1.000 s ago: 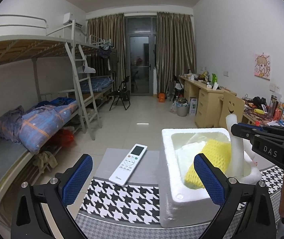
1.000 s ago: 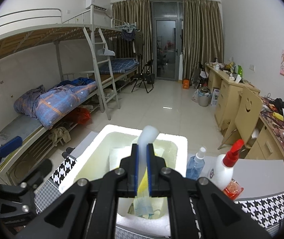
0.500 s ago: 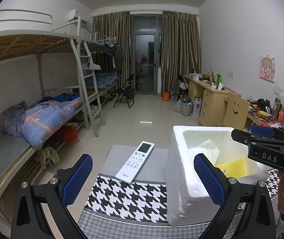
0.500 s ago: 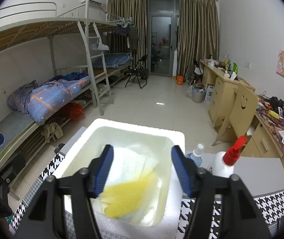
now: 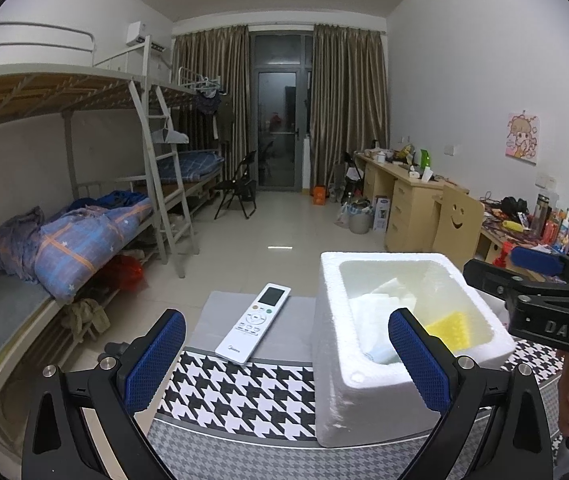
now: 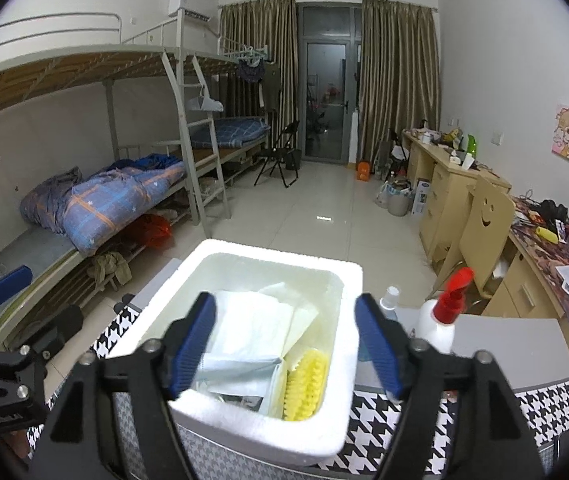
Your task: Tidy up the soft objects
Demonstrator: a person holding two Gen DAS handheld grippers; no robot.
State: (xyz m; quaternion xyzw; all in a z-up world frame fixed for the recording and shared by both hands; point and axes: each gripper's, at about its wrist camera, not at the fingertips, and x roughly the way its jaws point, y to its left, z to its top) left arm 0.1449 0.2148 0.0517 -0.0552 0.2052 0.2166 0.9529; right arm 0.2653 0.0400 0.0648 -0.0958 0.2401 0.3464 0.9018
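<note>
A white foam box (image 5: 368, 376) (image 6: 268, 436) stands on the houndstooth-covered table. Inside lie a yellow ribbed foam piece (image 6: 304, 384) (image 5: 450, 330), pale white sheets (image 6: 252, 328) and a bluish folded packet (image 6: 240, 372). My right gripper (image 6: 284, 354) is open and empty, hovering just above the box's near side; it also shows in the left wrist view (image 5: 540, 284) right of the box. My left gripper (image 5: 284, 360) is open and empty, in front of the box's left side; it shows in the right wrist view at the left edge (image 6: 4, 320).
A white remote control (image 5: 254, 322) lies on a grey mat (image 5: 220, 320) left of the box. A spray bottle with red trigger (image 6: 442, 320) and a small clear bottle (image 6: 388, 300) stand right of the box. Bunk beds are left, desks right.
The right gripper was shut on the white and yellow foam pieces over the box; it opened, they dropped inside, and it pulled back. The left gripper drew back slightly.
</note>
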